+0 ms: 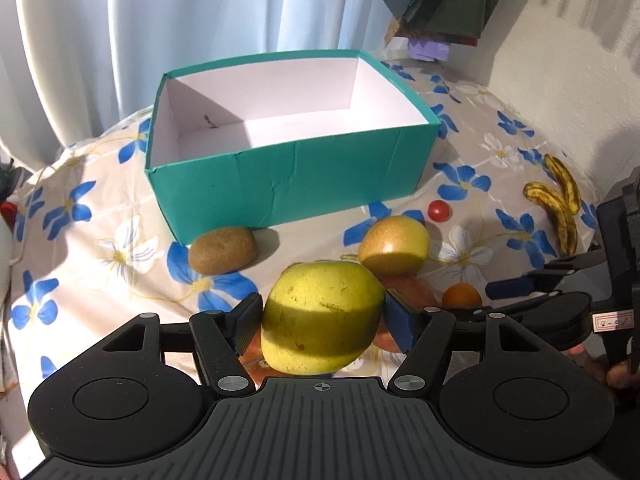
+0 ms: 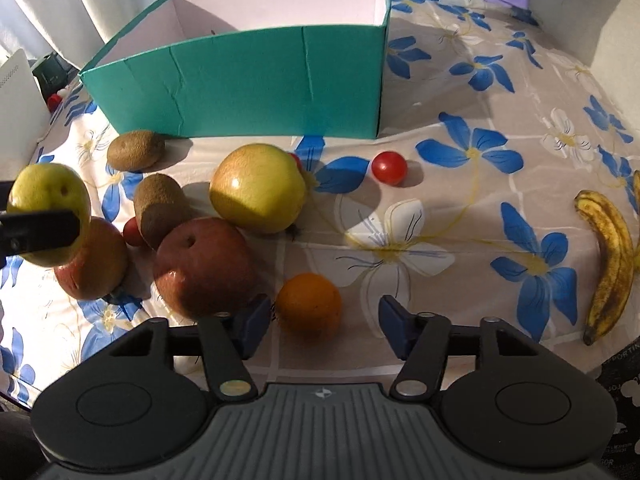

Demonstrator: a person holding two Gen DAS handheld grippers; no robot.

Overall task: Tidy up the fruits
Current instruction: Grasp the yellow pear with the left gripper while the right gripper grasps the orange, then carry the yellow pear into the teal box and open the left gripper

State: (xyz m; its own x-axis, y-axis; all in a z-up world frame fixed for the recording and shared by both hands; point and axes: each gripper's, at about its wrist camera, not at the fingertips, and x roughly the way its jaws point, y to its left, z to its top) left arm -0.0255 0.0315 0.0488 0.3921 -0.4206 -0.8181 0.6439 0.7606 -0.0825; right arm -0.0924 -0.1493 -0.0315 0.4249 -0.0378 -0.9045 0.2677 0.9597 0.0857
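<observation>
Beside box (image 2: pixel 248 80), two kiwis (image 2: pixel 136 150), two bananas (image 1: pixel 556 204)

Counts: green apple (image 2: pixel 48 200) 1; red apples (image 2: pixel 204 268) 2; kiwis (image 2: pixel 136 150) 2; cherry tomatoes (image 2: pixel 389 167) 3; orange (image 2: pixel 309 306) 1; bananas (image 2: pixel 610 256) 2; teal box (image 2: pixel 248 84) 1; yellow-green fruit (image 2: pixel 258 188) 1.

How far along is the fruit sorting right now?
Nothing looks done: the teal cardboard box is empty. In hand: the left hand-held gripper is shut on a yellow-green apple, lifted off the cloth. Left on the floral tablecloth: the small orange between the open right hand-held gripper's fingers, red apples, kiwis, tomatoes, bananas and the large yellow apple.
</observation>
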